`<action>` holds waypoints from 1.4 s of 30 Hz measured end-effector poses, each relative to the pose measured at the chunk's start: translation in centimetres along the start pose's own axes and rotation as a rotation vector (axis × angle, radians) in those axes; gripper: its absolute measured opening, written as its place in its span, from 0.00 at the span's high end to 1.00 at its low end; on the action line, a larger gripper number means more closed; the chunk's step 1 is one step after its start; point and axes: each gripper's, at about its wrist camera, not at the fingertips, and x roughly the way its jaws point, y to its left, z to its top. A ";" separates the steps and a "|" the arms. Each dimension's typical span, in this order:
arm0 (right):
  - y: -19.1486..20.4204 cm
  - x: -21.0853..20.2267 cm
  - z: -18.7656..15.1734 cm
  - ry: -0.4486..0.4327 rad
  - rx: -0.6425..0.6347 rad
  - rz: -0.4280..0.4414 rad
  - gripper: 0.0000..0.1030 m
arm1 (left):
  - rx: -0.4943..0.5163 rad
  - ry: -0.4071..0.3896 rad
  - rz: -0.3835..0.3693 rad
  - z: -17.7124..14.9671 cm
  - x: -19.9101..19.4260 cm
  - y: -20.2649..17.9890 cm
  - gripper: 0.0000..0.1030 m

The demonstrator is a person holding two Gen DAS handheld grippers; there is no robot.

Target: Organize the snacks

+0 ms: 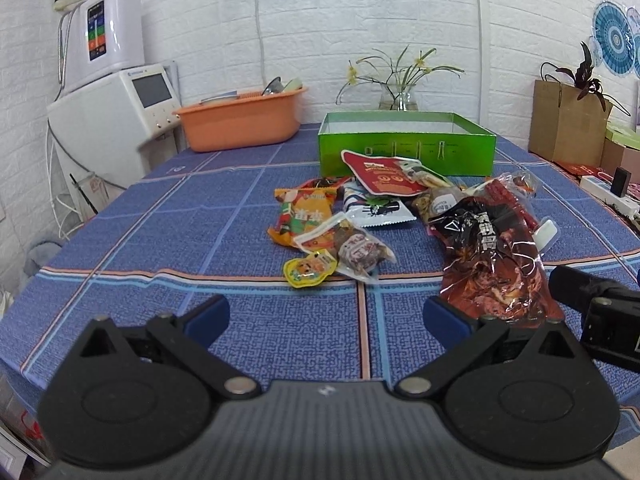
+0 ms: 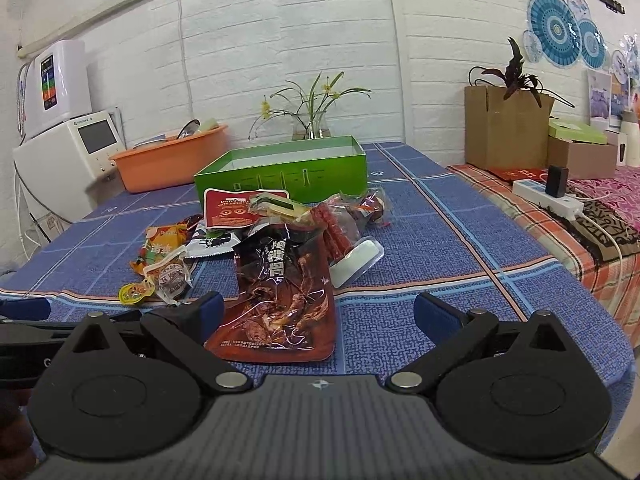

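Nearest, both the left tongs (image 1: 326, 316) and the right tongs (image 2: 318, 314) were held wide apart over the blue table (image 1: 200, 232), nothing being gripped. Just beyond, a dark red pouch (image 2: 286, 300) was seen before the heaped snack packets (image 1: 360, 220). Farther back, an open green box (image 1: 406, 146) was set.

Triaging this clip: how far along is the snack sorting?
Done: nothing visible; the open green cardboard box looks empty inside. In hand: nothing; left gripper and right gripper are both open, the right facing the dark red glossy snack pouch. Left: the whole pile, including the small yellow jelly cup and orange chip bag, on the blue checked tablecloth.
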 end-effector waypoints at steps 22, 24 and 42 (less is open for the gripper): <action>-0.6 0.5 -0.2 0.026 0.025 -0.031 0.00 | 0.000 0.013 -0.029 -0.2 0.1 -0.1 0.00; -0.6 0.5 -0.2 0.029 0.028 -0.029 0.00 | -0.001 0.022 -0.033 -0.2 0.2 0.0 0.00; -1.9 0.7 0.1 0.016 0.035 -0.015 0.00 | 0.004 0.047 -0.013 0.0 1.2 0.2 0.00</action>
